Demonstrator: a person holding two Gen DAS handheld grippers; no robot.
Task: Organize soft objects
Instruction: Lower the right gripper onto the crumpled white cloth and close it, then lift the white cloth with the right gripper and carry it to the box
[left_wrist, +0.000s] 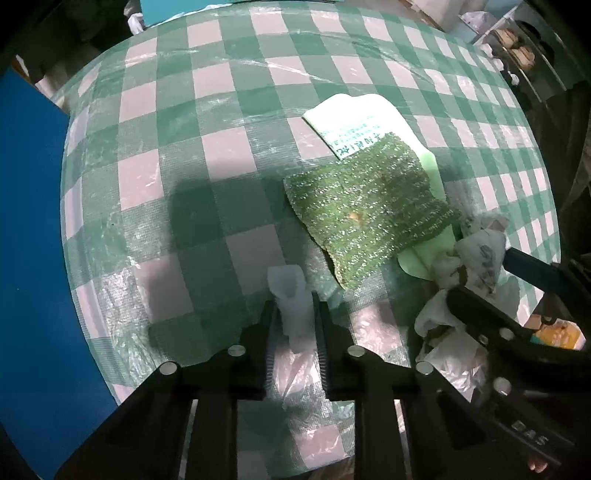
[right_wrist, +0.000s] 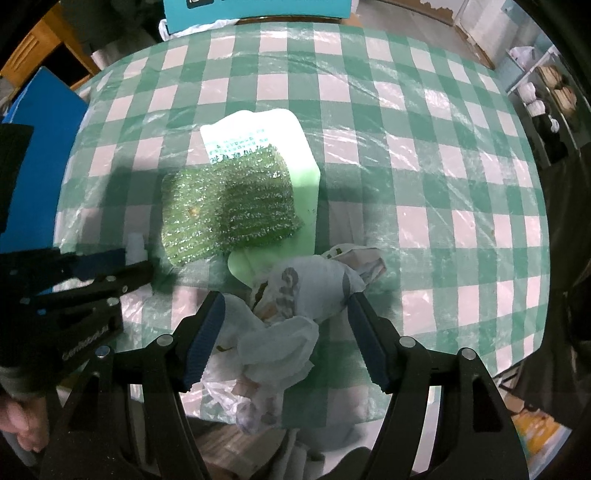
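Left gripper (left_wrist: 293, 314) pinches a small white piece (left_wrist: 290, 295), jaws tight on both its sides, right down at the checked cloth (left_wrist: 229, 155). Right gripper (right_wrist: 286, 317) hangs with jaws wide, straddling a crumpled white bag (right_wrist: 306, 291) without pressing it. Its own view shows the bag whole; the left view catches only the bag's edge. Green scrubber (left_wrist: 369, 218) lies beyond on a pale green card (left_wrist: 369, 110), overlapping its printed label. Right view alone shows a hand (right_wrist: 18, 421) on the left tool, and the white piece is nearly hidden there.
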